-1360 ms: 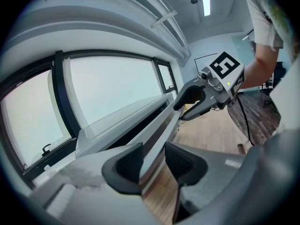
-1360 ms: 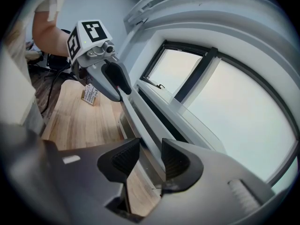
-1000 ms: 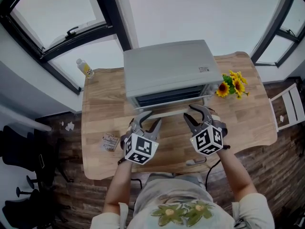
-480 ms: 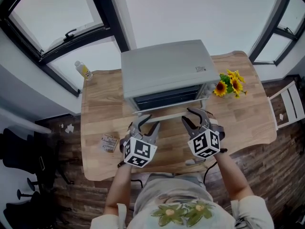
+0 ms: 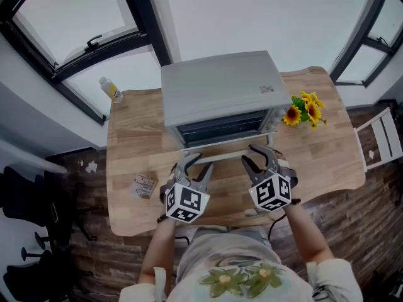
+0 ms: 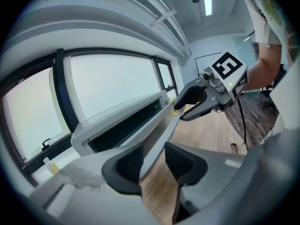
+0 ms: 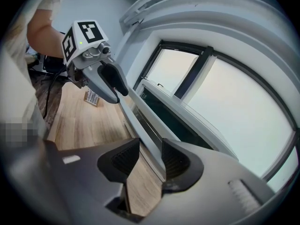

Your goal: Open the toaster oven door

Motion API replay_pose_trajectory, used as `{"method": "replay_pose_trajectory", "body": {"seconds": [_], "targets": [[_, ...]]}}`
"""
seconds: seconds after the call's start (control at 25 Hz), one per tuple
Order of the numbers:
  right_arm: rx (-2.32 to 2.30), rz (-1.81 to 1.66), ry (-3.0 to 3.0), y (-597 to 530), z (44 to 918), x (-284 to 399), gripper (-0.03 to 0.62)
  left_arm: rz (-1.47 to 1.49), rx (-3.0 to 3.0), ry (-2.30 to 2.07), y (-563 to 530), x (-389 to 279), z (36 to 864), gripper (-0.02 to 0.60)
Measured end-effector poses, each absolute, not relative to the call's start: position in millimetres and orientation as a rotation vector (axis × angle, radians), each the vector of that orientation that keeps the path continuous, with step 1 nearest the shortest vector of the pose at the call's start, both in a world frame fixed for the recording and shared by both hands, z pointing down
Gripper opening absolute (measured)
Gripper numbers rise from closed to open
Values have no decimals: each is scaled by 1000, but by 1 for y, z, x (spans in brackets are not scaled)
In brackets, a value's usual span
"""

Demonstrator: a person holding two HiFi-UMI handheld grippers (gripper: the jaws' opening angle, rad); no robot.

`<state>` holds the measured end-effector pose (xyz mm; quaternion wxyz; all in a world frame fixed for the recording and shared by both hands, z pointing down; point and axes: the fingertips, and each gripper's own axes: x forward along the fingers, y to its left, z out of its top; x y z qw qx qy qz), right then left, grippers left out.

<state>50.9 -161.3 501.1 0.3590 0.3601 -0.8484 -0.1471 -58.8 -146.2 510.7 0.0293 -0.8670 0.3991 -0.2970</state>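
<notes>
A grey toaster oven (image 5: 217, 87) stands at the back of the wooden table (image 5: 327, 162). Its door hangs ajar, with the pale handle bar (image 5: 217, 154) pulled out toward me. My left gripper (image 5: 195, 162) is at the bar's left part and my right gripper (image 5: 257, 156) at its right part. In the left gripper view the handle bar (image 6: 161, 135) runs between the jaws of the left gripper (image 6: 153, 161), resting against one pad with a gap at the other. The right gripper view is alike: the handle bar (image 7: 136, 121) passes through the right gripper (image 7: 150, 157), whose jaws stand apart.
A small bottle (image 5: 112, 90) stands at the table's back left corner. Sunflowers (image 5: 303, 111) sit right of the oven. A small packet (image 5: 145, 185) lies left of my left gripper. A white chair (image 5: 384, 140) is off the right edge. Windows run behind the table.
Both grippers have come a little toward me with the handle bar, and the door stands slightly further out from the oven front.
</notes>
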Motion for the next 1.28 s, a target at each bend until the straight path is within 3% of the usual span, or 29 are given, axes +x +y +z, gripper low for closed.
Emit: {"method": "replay_pose_trajectory", "body": {"seconds": [1.0, 1.28], "targets": [[889, -385, -2170, -157, 495, 50, 141, -948, -2755, 1241, -111, -53, 538, 152], [851, -368, -2150, -150, 508, 48, 95, -953, -2769, 1244, -104, -52, 545, 149]]}}
